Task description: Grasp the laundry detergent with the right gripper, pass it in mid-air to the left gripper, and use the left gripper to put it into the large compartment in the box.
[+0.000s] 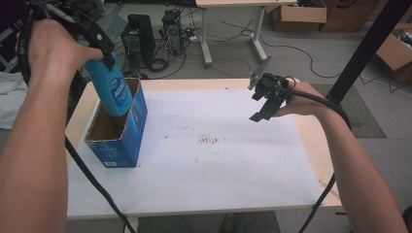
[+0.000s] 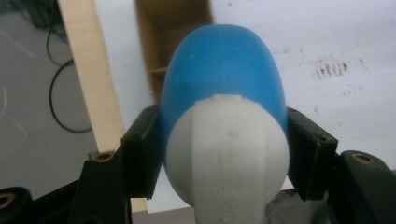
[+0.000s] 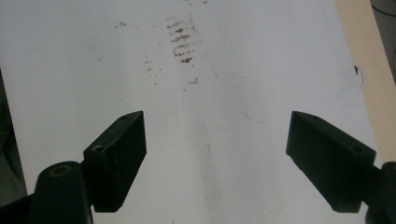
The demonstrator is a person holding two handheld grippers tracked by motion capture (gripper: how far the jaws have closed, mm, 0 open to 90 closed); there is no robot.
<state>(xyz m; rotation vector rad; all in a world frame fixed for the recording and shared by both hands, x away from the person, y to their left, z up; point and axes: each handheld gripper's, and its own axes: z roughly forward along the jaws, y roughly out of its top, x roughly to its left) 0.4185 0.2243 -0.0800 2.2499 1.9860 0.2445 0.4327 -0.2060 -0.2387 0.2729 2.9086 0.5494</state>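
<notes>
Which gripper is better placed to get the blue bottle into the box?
Left. The left gripper already clamps the blue bottle over the open blue box. The right gripper is open, empty, across the table.

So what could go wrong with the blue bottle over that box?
The left gripper pinches the blue bottle only near its white cap, so the bottle might swing or slip out. Its bottom hangs partly inside the open box; catching a wall could tip the box, and the right gripper is open, far away.
</notes>
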